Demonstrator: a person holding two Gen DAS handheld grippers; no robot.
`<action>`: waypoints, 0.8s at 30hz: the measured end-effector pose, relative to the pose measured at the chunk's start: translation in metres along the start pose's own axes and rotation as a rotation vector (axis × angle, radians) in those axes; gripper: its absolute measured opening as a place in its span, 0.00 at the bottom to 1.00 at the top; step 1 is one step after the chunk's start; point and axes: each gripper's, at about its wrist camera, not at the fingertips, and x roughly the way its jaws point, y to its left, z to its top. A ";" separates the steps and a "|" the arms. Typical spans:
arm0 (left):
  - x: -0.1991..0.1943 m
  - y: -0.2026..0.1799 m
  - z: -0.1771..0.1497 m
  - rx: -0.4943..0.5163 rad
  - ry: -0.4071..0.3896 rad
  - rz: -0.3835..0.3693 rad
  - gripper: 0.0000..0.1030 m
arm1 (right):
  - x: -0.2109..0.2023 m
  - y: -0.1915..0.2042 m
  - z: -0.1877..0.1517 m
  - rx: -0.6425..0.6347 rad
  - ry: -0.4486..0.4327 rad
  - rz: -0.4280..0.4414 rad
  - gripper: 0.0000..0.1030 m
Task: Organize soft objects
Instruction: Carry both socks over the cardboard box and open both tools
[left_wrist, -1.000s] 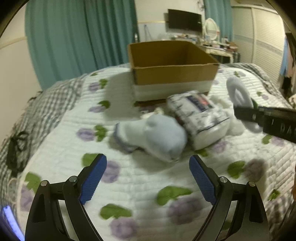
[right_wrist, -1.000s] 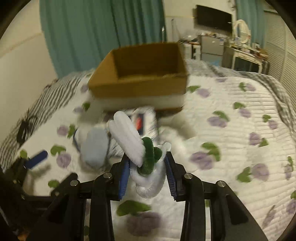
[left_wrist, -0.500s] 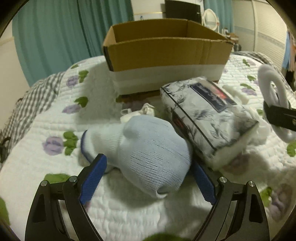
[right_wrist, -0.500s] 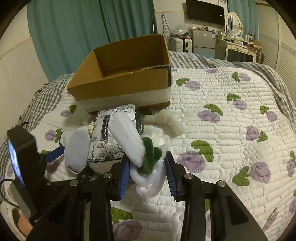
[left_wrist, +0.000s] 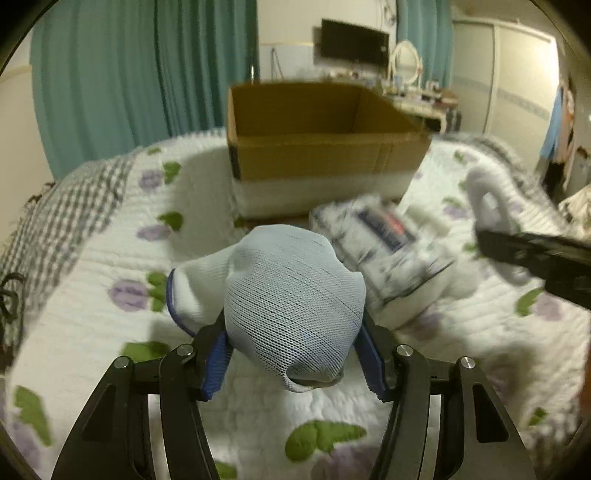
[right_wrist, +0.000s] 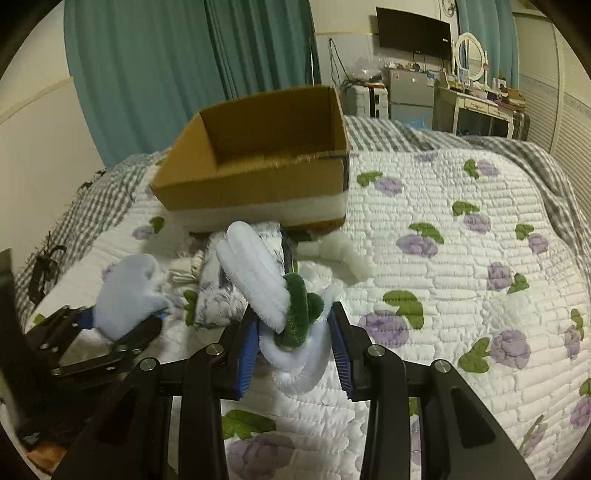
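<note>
With the left gripper pinching the sock and the right gripper pinching the fuzzy flower, each should travel well above the box rim before releasing.

Two wrist views, low over the bed

Each was aimed forward along its fingers toward the cardboard box, seen from near; the box and the tissue pack were shared by both.
</note>
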 end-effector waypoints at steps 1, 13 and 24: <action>-0.012 0.002 0.003 -0.006 -0.017 -0.012 0.57 | -0.002 0.001 0.003 0.004 -0.006 0.011 0.35; -0.096 0.007 0.086 0.045 -0.209 -0.049 0.57 | -0.045 0.024 0.094 -0.088 -0.151 0.033 0.35; -0.057 0.000 0.179 0.052 -0.259 -0.032 0.57 | -0.029 0.026 0.189 -0.163 -0.179 0.027 0.35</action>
